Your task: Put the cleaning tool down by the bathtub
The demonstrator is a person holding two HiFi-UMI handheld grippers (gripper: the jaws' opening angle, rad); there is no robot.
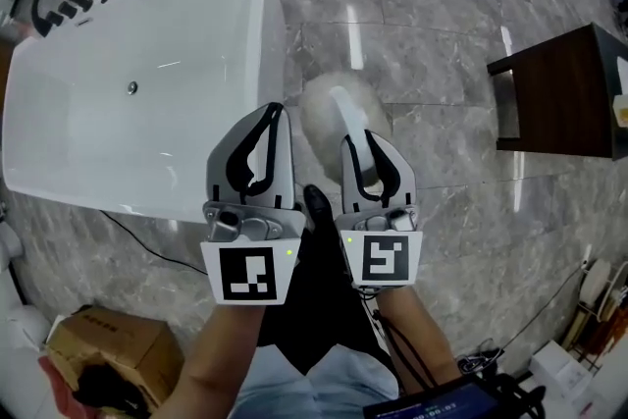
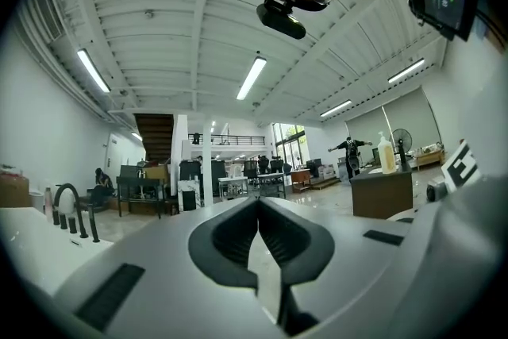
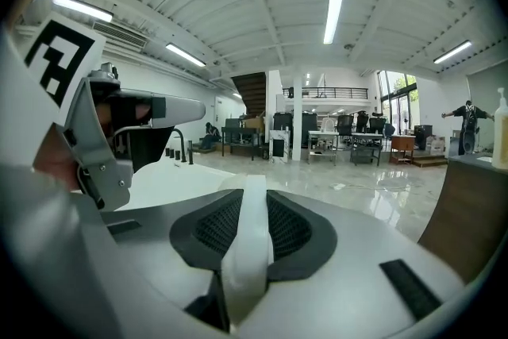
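The cleaning tool has a fluffy pale head (image 1: pixel 319 108) and a white handle (image 1: pixel 350 118). The head hangs low over the marble floor just right of the white bathtub (image 1: pixel 147 113); whether it touches the floor I cannot tell. My right gripper (image 1: pixel 367 150) is shut on the handle, and in the right gripper view the white handle (image 3: pixel 249 246) runs between the dark pads. My left gripper (image 1: pixel 274 113) hovers beside it over the tub's right rim, shut with nothing in it; its jaws meet in the left gripper view (image 2: pixel 258 204).
A dark wooden table (image 1: pixel 559 93) stands to the right. A black faucet (image 1: pixel 59 0) sits at the tub's far left end. A cardboard box (image 1: pixel 98 339) and a thin cable (image 1: pixel 147 245) lie on the floor near the tub's front.
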